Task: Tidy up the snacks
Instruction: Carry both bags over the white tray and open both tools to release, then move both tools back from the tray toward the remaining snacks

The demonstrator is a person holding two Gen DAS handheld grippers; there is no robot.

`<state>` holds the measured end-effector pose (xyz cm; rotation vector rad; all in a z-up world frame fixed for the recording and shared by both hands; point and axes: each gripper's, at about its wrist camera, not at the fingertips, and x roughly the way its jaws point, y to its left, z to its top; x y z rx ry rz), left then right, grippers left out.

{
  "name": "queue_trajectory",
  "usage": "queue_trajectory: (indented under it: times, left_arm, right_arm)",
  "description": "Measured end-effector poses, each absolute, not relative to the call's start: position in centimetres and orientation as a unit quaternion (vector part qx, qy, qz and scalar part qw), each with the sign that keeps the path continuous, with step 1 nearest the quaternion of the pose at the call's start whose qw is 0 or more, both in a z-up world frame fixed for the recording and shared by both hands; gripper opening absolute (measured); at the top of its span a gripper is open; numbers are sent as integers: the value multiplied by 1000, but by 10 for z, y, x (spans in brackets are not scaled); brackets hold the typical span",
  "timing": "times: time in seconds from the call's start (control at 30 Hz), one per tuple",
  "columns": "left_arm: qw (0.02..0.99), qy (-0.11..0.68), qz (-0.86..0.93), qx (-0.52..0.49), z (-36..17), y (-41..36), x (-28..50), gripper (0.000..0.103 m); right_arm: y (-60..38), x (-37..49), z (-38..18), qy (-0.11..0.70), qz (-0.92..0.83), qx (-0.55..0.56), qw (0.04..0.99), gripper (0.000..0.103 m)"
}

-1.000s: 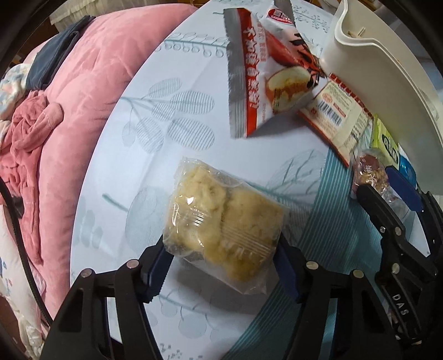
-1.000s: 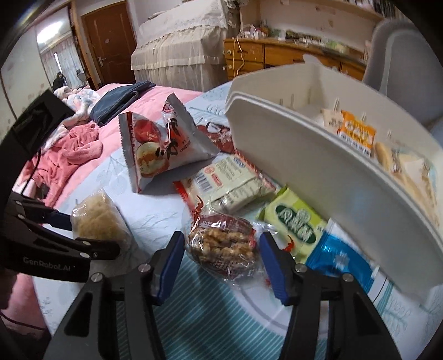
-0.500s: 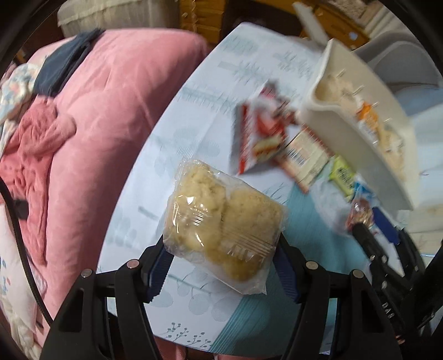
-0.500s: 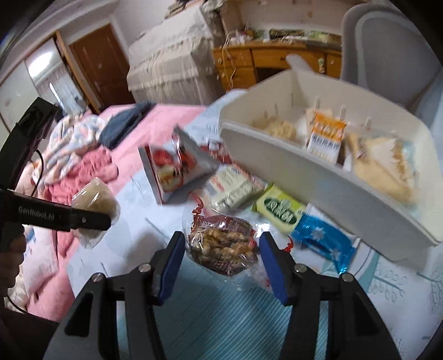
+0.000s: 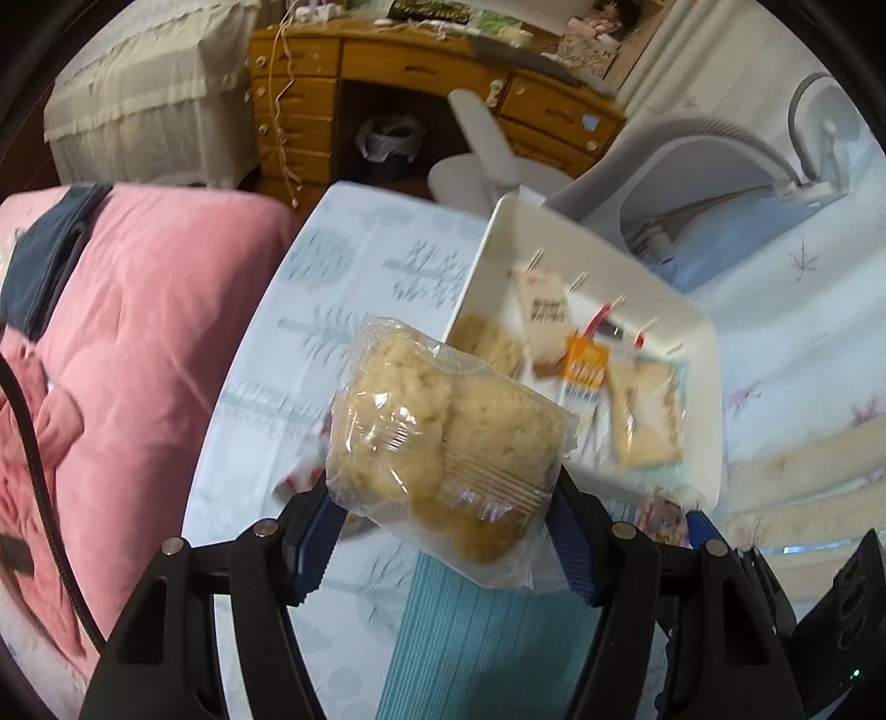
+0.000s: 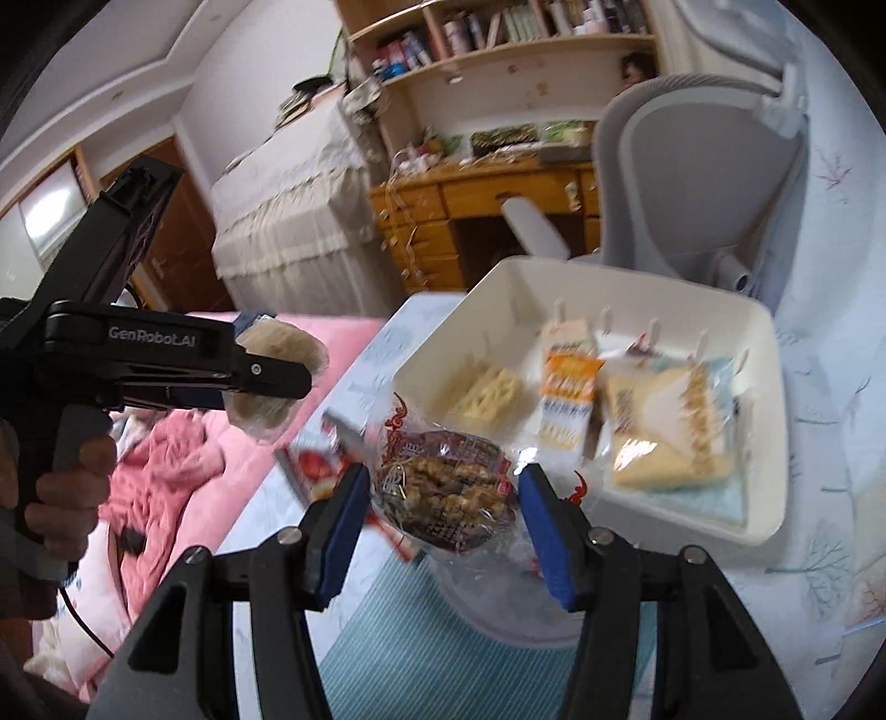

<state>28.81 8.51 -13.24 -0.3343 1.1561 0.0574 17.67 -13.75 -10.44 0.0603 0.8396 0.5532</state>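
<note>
While each tool (image 5: 443,512) (image 6: 440,504) grips one packet, four fill the bin (image 6: 769,421).

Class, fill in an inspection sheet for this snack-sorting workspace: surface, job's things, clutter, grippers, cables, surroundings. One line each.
Surface: table with a pale leaf-print cloth and a teal striped patch.
Job's things: white bin holding several packets; cake packet and dark nut packet held above the table.
Clutter: red packet lying on the table.
Grippers: left gripper shut on the cake packet; right gripper shut on the nut packet.
Cables: black cable over the pink bedding.
Surroundings: pink bedding, grey chair, wooden desk, bookshelves.
</note>
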Motion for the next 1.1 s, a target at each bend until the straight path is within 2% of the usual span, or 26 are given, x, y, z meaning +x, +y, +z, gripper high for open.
queue_trajectory:
  times: [0.23,0.43,0.57,0.63,0.7,0.77,1.1]
  left_arm:
    - [836,522,15,-170,-131,69,334,66]
    - [834,527,17,-164,-140,51,354,67]
    - [812,556,20,-175,-154,48,359,79]
    - [811,554,18,-185,-156,48,358,88]
    - [810,555,23,-189,-155,50,356,91]
    - [810,555,14,-188,-152,50,351,91]
    - [823,537,-12,-184,-126,58,309,91]
  right_arm:
    - [-157,211,-106,397,216,43,891,56]
    - [-169,229,-130,414,192,66,887,56]
    - [-171,238,-140,436,168,87,880,59]
    - [-169,240,-143,446,164,84,876,59]
    - [-167,239,-144,455,163,82,872,66]
    - [-169,238,-146,463,162,99,866,79]
    - [-180,218,-137,479,128,156,855,79]
